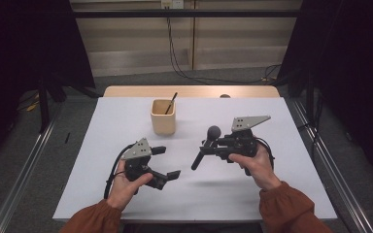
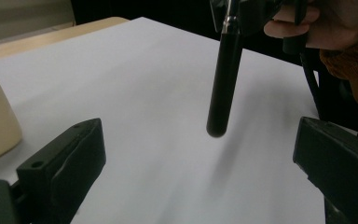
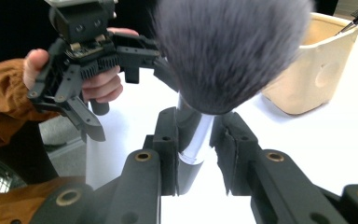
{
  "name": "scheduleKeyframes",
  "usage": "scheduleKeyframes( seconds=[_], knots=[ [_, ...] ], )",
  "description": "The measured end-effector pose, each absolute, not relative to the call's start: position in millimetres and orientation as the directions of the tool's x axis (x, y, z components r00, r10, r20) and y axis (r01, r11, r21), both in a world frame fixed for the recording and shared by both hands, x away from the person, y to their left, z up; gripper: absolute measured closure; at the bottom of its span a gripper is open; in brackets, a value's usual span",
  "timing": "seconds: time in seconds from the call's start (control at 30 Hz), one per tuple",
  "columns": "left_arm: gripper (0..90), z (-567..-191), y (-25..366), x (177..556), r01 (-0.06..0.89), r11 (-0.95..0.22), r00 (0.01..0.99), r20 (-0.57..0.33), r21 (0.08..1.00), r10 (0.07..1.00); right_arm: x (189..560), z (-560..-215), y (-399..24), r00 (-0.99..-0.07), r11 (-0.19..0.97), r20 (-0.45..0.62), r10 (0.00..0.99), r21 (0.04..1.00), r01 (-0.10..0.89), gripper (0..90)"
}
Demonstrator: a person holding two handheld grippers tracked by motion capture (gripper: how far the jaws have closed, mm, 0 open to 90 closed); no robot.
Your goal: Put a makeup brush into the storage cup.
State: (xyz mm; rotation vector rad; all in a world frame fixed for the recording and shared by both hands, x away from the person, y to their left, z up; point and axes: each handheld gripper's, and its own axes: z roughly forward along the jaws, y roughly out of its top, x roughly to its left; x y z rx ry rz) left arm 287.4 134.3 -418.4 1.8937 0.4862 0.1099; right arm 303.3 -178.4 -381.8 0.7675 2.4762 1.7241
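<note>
The right claw point(image 3: 193, 140) is clamped on the silver ferrule of a makeup brush point(image 1: 205, 145), held above the white bench point(image 1: 272, 194) with bristles up and black handle slanting down toward the left claw point(image 1: 167, 162), whose jaws stand wide with nothing between them. The brush is judged to be mid-carry, and the next move calls for swinging it over the cream holder point(image 1: 163, 117) and lowering it in. The handle's free tip point(image 2: 216, 129) is shown in the left gripper view, while the bristles point(image 3: 233, 51) and ferrule grip are shown close in the right gripper view.
</note>
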Motion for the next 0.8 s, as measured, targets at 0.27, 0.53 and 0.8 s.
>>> scheduleKeyframes(
  seconds=[0.27,0.53,0.8],
  knots=[
    [3.0,-418,129,288,0.257,-0.281,0.917,-0.141,0.925,0.373,307,-374,-172,-0.884,0.314,0.249,0.395,0.868,0.385,71.0],
    [3.3,-412,112,295,0.245,-0.294,0.926,-0.133,0.924,0.353,313,-372,-167,-0.895,0.388,0.226,0.385,0.84,0.379,70.9],
    [3.7,-413,97,295,0.251,-0.308,0.931,-0.141,0.918,0.337,317,-370,-162,-0.906,0.442,0.224,0.359,0.814,0.376,70.9]
  ],
)
